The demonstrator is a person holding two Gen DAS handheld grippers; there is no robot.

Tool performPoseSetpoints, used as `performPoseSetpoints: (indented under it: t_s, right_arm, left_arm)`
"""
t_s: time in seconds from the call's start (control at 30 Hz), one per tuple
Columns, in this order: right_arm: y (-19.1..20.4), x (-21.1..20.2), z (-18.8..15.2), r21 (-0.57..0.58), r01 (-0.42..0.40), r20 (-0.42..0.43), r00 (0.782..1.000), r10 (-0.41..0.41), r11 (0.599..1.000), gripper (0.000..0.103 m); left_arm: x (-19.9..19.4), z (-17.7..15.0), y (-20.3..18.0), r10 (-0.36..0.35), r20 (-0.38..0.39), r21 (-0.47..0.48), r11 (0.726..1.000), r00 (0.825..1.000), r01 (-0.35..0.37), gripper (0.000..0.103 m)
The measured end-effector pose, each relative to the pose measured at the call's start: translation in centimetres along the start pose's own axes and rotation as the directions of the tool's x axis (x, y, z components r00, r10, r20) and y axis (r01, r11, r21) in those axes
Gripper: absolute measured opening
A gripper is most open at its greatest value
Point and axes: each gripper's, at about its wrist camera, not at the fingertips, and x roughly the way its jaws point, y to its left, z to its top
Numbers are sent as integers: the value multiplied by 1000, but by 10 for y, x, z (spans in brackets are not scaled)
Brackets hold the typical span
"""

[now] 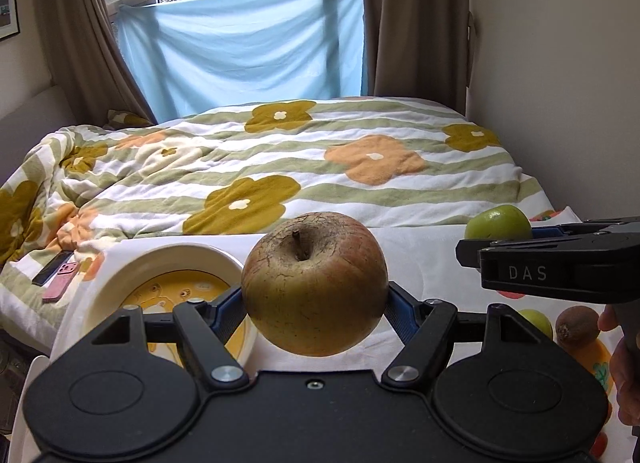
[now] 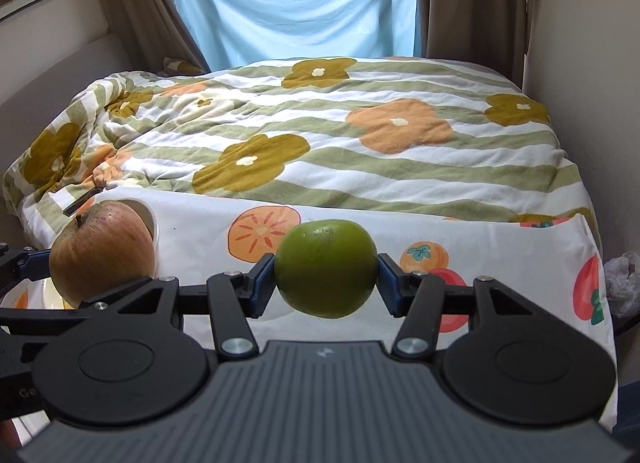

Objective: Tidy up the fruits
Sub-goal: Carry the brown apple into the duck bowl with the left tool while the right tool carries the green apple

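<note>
Two fruits are held above the table: the apple [image 1: 314, 285] clamped in the left gripper [image 1: 314, 303], beside the empty bowl [image 1: 120, 283] at the cloth's left edge, and a green fruit [image 2: 326, 267] clamped in the right gripper [image 2: 326, 279]. Nothing is sorted yet. Only the left view shows another green fruit [image 1: 538, 323] and a kiwi [image 1: 576, 327] waiting near the right edge.

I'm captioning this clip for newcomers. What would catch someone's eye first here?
Two fruits held in mid-air: the left gripper clamps a big russet apple above the yellow-bottomed bowl, and the right gripper clamps a green fruit over the fruit-print cloth. Behind them lies the flower-patterned quilt.
</note>
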Motion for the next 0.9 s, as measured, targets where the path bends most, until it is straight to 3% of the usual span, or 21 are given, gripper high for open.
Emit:
performPoseSetpoints:
  t_s: [0.43, 0.9]
  right_arm:
    - [72, -31, 20, -53, -78, 10, 997, 79, 996, 68]
    - [156, -8, 32, 13, 0, 15, 1000, 0, 1000, 68]
  left_arm:
    - [-32, 3, 79, 76, 31, -119, 990, 997, -72, 77]
    - [-9, 8, 162, -34, 17, -103, 994, 999, 36, 77]
